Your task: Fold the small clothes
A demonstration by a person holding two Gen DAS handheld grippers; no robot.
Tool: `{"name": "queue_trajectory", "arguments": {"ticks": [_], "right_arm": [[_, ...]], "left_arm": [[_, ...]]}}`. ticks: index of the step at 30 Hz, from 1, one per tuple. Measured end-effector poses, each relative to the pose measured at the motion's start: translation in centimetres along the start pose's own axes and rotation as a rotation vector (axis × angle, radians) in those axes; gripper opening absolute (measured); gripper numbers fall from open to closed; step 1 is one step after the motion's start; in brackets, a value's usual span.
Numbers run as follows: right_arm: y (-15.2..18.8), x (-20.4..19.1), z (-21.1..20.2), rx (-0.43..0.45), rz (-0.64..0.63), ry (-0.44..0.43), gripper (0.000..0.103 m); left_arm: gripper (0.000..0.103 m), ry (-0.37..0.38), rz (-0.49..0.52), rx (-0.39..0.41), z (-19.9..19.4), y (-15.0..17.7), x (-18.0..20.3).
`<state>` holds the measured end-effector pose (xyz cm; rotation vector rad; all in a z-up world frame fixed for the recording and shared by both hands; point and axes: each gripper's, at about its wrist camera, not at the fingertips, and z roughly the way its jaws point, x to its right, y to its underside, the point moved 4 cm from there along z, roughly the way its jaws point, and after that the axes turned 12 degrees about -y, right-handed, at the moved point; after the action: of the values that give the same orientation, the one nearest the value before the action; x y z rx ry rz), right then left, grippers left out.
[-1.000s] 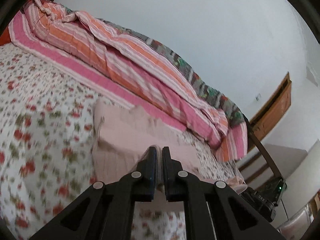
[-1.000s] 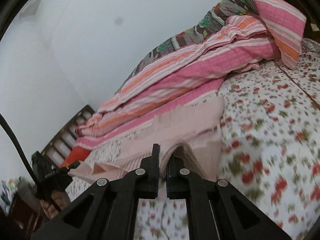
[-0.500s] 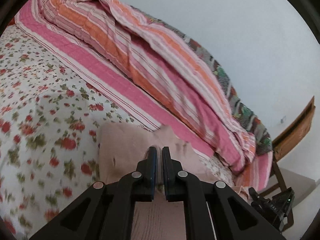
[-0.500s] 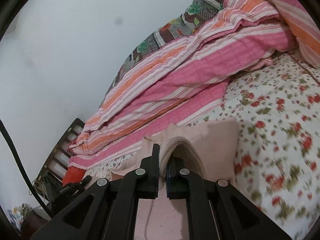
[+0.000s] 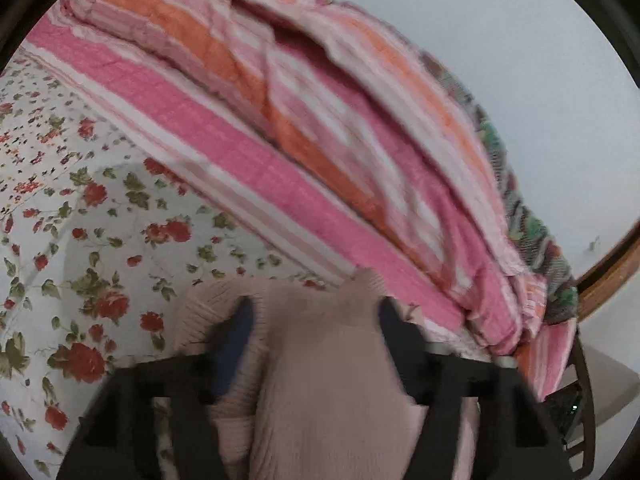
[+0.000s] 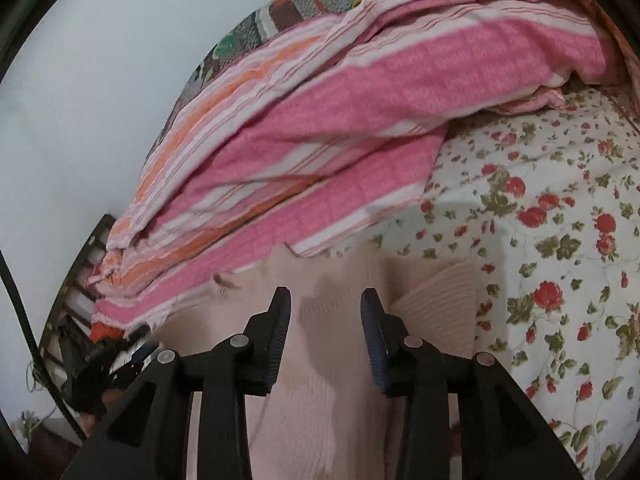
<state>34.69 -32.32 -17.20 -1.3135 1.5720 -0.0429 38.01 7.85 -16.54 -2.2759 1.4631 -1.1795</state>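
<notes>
A pale pink ribbed knit garment [image 5: 320,380] lies on the floral bedsheet, close under both cameras. In the left wrist view my left gripper [image 5: 316,312] is blurred, its jaws opening wide. A hump of the pink fabric rises between them, and the pads do not press on it. In the right wrist view the same garment [image 6: 332,400] lies flat with a folded corner at its right. My right gripper [image 6: 325,300] hovers over it with its jaws opening and a clear gap between the blue pads; only the cloth below shows through.
A pink, orange and white striped quilt [image 5: 320,140] is heaped just beyond the garment, against a pale wall. The floral bedsheet [image 6: 560,240] spreads to the right in the right wrist view, to the left in the left one. A wooden bed frame [image 5: 608,264] shows at right.
Both grippers were shut on the garment's edge and carried it forward and down toward the quilt. Now both sets of jaws have parted and the cloth lies on the bed.
</notes>
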Motion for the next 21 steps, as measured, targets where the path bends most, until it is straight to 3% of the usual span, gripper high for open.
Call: {"name": "queue_trajectory", "arguments": {"ticks": [5,11,18,21], "right_arm": [[2.2,-1.7,-2.1,-0.046,-0.120,0.046,0.039],[7.2,-2.8,-6.7,-0.096,-0.193,0.072,0.045],[11.9,-3.6,-11.1,-0.102,-0.192,0.062,0.051],[13.4,-3.7,-11.5,-0.112,-0.172,0.041,0.052]], "left_arm": [[0.067,-0.019,0.093,0.024,-2.5,1.5,0.8],[0.070,-0.071,0.181,0.026,-6.3,5.5,0.1],[0.071,-0.096,0.233,0.003,-10.4,10.7,-2.3],[0.072,-0.062,0.226,-0.013,-11.8,12.9,-3.3]]}}
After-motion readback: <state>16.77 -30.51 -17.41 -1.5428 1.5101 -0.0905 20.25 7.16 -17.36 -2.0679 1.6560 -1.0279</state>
